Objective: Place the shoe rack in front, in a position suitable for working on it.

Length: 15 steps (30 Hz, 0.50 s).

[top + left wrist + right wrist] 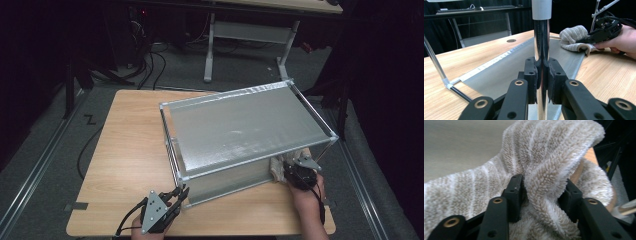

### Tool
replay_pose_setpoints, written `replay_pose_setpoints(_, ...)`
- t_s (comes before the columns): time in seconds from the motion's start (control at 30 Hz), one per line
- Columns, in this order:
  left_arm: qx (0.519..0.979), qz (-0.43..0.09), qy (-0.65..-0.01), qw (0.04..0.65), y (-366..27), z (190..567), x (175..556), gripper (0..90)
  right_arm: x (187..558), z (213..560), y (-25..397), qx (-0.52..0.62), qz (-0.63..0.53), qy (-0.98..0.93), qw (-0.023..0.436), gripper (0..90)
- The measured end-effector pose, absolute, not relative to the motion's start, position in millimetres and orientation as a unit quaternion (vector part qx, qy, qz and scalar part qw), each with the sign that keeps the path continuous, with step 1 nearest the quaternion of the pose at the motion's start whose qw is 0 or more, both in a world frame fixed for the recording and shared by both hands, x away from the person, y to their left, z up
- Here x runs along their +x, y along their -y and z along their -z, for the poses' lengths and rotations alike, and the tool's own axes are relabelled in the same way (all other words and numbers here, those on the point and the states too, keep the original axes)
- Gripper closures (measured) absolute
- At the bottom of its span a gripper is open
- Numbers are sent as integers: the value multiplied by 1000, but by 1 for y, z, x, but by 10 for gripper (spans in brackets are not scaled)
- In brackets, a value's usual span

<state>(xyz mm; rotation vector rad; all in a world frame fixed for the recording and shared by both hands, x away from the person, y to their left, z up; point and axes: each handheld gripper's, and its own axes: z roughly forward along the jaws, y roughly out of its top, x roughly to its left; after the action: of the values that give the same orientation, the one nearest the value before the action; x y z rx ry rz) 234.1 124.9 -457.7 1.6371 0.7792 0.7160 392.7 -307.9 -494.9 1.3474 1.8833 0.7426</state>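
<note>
Towel (564,170), striped beige terry, lies bunched at the near right corner of the box frame (250,127), at the base of its grey fabric side wall and on the wooden table (130,150). The right gripper (541,195) has its jaws clamped on a raised fold of the pile; the left gripper view shows the same cloth (574,37) resting on the grey floor panel, with the right gripper's (604,31) hand beside it. The left gripper (541,77) is closed hard on the chrome corner post (541,45) at the near left corner of the frame, both pads pressed against the tube. Judged from this arrangement, the step in hand is moving the towel along or into the frame while the other hand steadies the structure. To do it well, keep the left grip square on the post and low, so the light frame neither tips nor slides on the table. Hold the towel by a thick fold rather than a thin edge, since loose pile can slip out under drag. Lift the cloth slightly before travelling, so that it does not catch the bottom rail (459,91) or wrinkle the fabric panel. Move the right gripper slowly and parallel to the wall, and watch for its cable (320,200) snagging the right corner.
</note>
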Motion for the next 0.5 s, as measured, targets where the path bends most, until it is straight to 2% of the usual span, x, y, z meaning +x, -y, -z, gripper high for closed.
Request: replay_pose_setpoints(0.5,695,-300,-330,564,-125,458,235,795,373,496,240,438,-315,-784,307,594)
